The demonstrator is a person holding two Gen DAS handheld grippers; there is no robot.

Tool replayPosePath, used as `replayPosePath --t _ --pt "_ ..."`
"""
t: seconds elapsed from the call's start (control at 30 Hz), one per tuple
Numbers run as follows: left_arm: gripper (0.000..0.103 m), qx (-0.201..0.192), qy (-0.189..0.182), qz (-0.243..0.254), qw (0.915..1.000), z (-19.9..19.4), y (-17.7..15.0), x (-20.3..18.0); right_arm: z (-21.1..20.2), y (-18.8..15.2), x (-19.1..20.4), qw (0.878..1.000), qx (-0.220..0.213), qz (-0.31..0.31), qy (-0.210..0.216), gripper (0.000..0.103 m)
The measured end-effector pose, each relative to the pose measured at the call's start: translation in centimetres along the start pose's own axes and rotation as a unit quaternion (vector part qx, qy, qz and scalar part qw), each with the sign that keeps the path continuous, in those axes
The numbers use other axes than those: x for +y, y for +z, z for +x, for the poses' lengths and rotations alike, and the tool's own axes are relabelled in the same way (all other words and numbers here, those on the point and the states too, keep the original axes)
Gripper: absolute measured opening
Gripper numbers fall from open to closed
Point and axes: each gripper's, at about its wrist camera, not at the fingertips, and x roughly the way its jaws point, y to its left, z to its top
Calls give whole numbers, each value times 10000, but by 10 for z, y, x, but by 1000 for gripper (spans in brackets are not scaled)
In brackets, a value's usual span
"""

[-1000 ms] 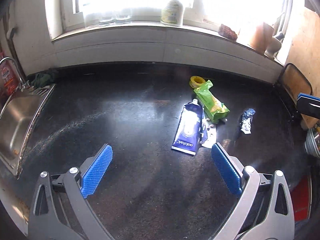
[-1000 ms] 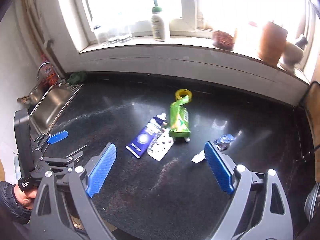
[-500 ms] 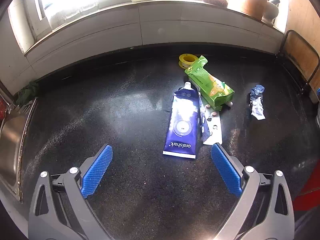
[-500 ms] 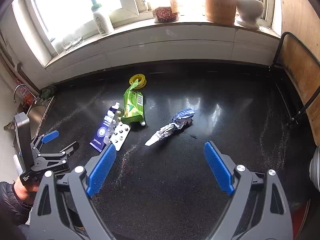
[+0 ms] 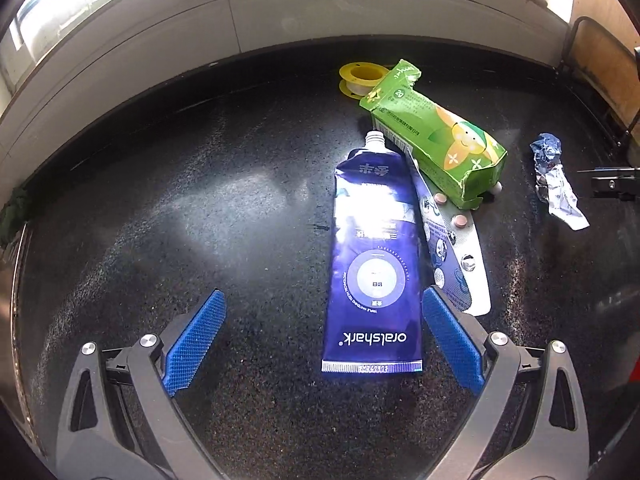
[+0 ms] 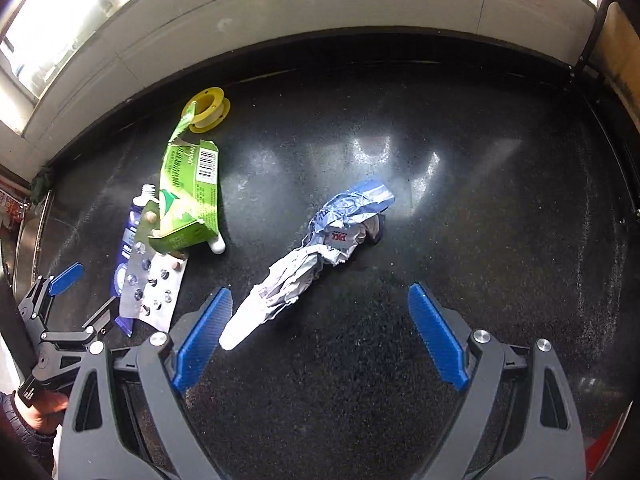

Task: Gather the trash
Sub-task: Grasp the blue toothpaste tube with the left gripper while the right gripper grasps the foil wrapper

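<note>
On the black counter (image 5: 200, 220) lie a blue toothpaste tube (image 5: 374, 264), a silver pill blister (image 5: 456, 256), a torn green carton (image 5: 436, 140), a yellow tape spool (image 5: 360, 78) and a crumpled blue-white wrapper (image 5: 554, 178). My left gripper (image 5: 322, 332) is open low over the counter, the tube's crimped end between its fingers near the right pad. My right gripper (image 6: 320, 332) is open, the wrapper (image 6: 316, 256) lying just ahead, its white tail by the left pad. The right wrist view also shows the carton (image 6: 188, 200), blister (image 6: 154, 284), spool (image 6: 206, 109) and left gripper (image 6: 64, 300).
A grey tiled wall ledge (image 5: 280, 12) runs along the back of the counter. A steel sink edge (image 6: 24, 236) lies at the far left. A black wire rack (image 6: 592, 36) and wooden board stand at the right end.
Both grippers have moved forward and down toward the counter. The left now straddles the toothpaste tube's end; the right has closed in on the crumpled wrapper. Both stay open.
</note>
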Motion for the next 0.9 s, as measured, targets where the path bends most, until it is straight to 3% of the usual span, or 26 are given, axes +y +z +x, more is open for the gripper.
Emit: replayPosePath --t 0.2,0.33,0.4,0.43,0.47,0.63,0.9 --pt "96 63 -213 -15 9998 25 15 3 31 12 -6 9993 300 145 -147 87" --pt "94 17 -287 116 9995 33 30 4 35 15 -5 9993 276 -1 -246 86" --pt "76 -25 -344 231 9991 33 36 2 32 14 1 9986 159 -297 -400 69" --pt "69 -20 -379 294 9988 32 38 0 31 14 5 9977 107 -465 -489 44" --pt "52 -11 -403 362 9985 30 39 -2 31 13 7 9974 94 -543 -462 24" --pt "50 69 -275 249 9993 27 39 -5 27 14 2 9976 133 -603 -307 20" --pt "50 -128 32 -346 9993 -23 32 -9 -20 17 14 9930 -387 -1115 -82 20"
